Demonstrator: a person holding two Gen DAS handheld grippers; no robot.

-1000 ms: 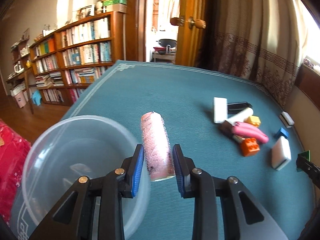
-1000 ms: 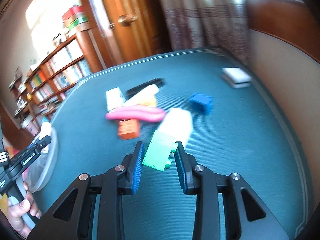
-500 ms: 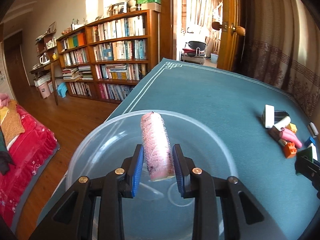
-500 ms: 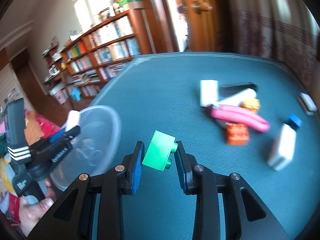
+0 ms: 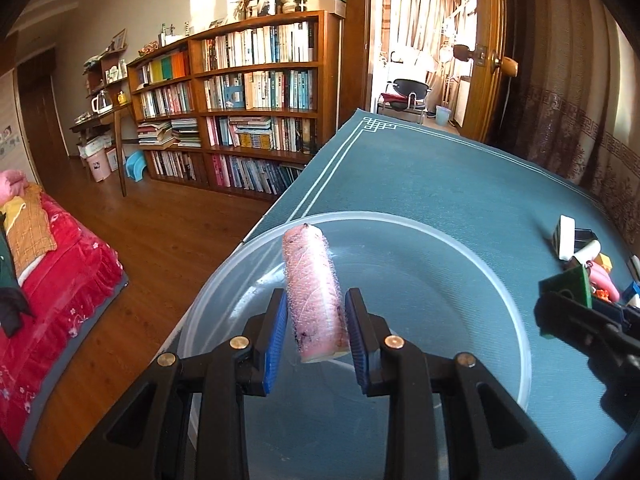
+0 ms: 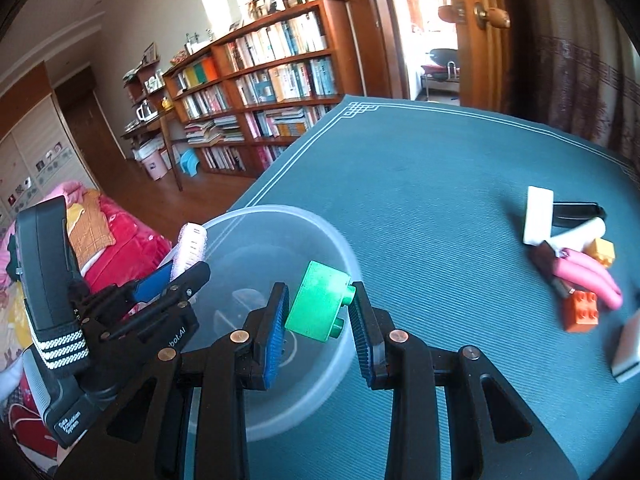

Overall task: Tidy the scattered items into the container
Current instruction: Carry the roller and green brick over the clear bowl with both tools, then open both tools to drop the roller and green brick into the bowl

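Your left gripper [image 5: 316, 334] pinches a pink roll [image 5: 314, 294] wrapped in foam net, its blue pads [image 5: 276, 340] pressed against the roll's near end, so the roll points away from you and tilts a little left. It hangs over the clear bowl [image 5: 496, 280], above the bowl's near-left part, not touching the floor of it. Your right gripper [image 6: 320, 322] pinches a green brick [image 6: 318, 304] between its pads [image 6: 276, 332], studs facing right, and holds it over the bowl's right half, close to the rim. In the right wrist view your left gripper shows at the left edge of the bowl with the roll sticking up above the rim; in the left wrist view the right gripper comes in from the right with the brick just at the bowl's right rim. The bowl sits at the near-left corner of the teal table [image 6: 420, 184], by the table's left edge. Well apart from it, on the right side of the table, lies the rest of the clutter: a white block [image 6: 536, 214] standing on edge, a black bar [image 6: 576, 214] behind it, a white tube [image 6: 582, 232], a yellow brick [image 6: 600, 250], a pink curved piece [image 6: 590, 276], an orange brick [image 6: 582, 312] nearest you, and a white-grey block [image 6: 626, 346] at the right edge. Those pieces touch or overlap one another in a loose heap. Beyond the table's far left stands a bookshelf [image 5: 248, 104].
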